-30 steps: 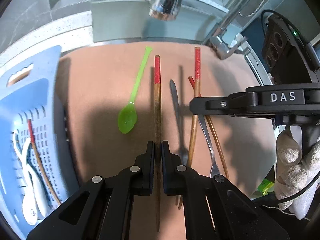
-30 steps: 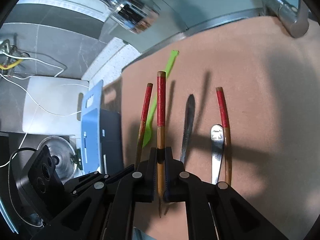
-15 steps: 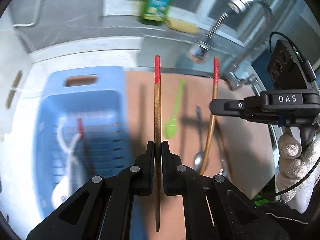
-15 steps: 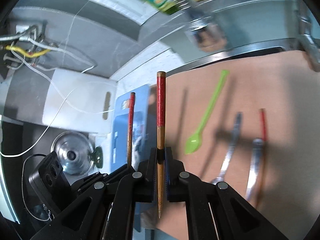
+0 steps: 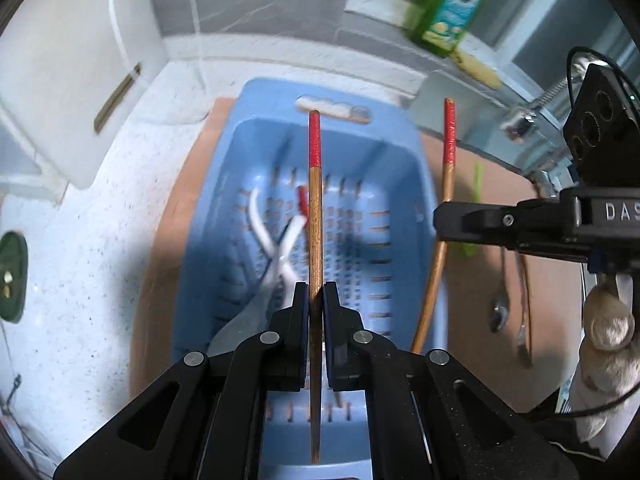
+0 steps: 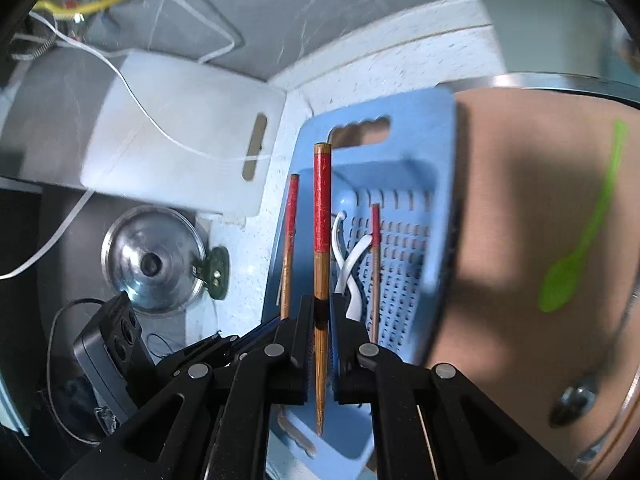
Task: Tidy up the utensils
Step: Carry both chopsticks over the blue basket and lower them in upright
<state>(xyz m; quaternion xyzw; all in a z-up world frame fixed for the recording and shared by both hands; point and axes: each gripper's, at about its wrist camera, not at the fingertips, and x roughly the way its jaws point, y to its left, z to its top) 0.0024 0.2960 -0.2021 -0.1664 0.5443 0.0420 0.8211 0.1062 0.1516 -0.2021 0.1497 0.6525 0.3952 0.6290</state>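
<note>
In the left wrist view my left gripper (image 5: 316,298) is shut on a red-tipped wooden chopstick (image 5: 315,220), held over the blue slotted basket (image 5: 404,168). To its right, my right gripper (image 5: 440,224) grips a second red-tipped chopstick (image 5: 446,184) above the basket's right wall. The right wrist view shows the right gripper (image 6: 321,308) shut on that chopstick (image 6: 321,216), with the left gripper's chopstick (image 6: 289,240) just beside it. Inside the basket lie white spoons (image 6: 352,268) and another chopstick (image 6: 375,248). A green spoon (image 6: 576,256) rests on the brown mat (image 6: 520,208).
A metal spoon (image 5: 498,312) and a fork (image 5: 522,332) lie on the mat right of the basket. A white cutting board (image 6: 180,132) and a pot lid (image 6: 150,260) sit left of it. A green bottle (image 5: 452,8) stands on the back ledge.
Both grippers have carried their chopsticks leftward, from over the brown mat to over the blue basket. Both grips have stayed the same.
</note>
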